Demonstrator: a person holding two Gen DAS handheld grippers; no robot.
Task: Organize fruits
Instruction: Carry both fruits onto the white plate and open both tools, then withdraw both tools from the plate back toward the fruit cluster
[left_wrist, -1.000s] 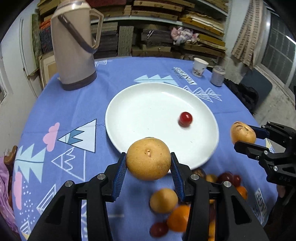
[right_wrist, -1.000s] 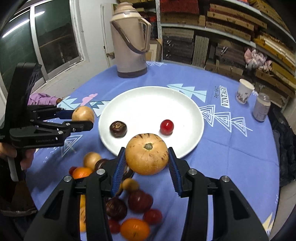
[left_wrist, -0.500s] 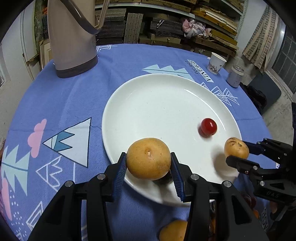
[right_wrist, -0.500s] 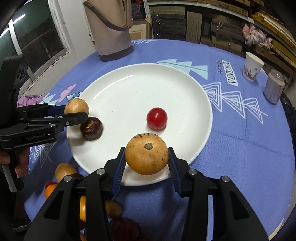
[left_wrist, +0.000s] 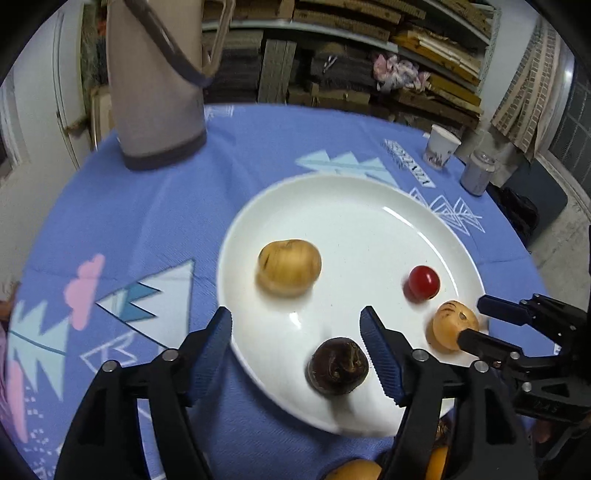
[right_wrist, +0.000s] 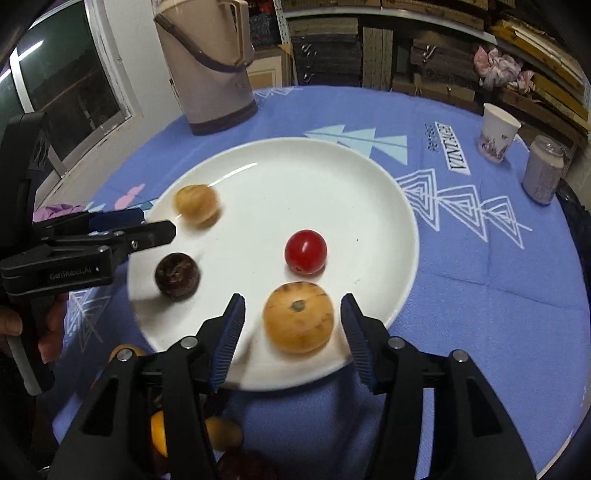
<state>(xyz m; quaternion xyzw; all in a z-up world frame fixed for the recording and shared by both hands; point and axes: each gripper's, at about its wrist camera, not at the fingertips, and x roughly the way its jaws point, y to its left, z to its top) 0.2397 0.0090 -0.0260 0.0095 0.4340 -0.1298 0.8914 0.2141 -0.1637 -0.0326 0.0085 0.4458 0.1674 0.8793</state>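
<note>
The left hand-held gripper (left_wrist: 295, 339) hangs over the near-left rim of the white plate (left_wrist: 369, 229), its jaws opening with nothing pressed between them — the tan fruit (left_wrist: 289, 267) lies free on the plate just beyond the fingertips, blurred as if rolling, so this looks like a release. A dark round fruit (left_wrist: 338, 367) sits near the plate's near edge, beside the gripper's right finger. Further right, a red cherry tomato (left_wrist: 424, 283) rests well inside the plate. On the right, the right hand-held gripper (right_wrist: 291, 332) is opening too; the speckled orange-tan fruit (right_wrist: 298, 317) sits on the plate between its pads, touching neither. More fruit stays heaped on the blue-clothed bench (right_wrist: 480, 295) nearest the person — likely still to be moved.
</note>
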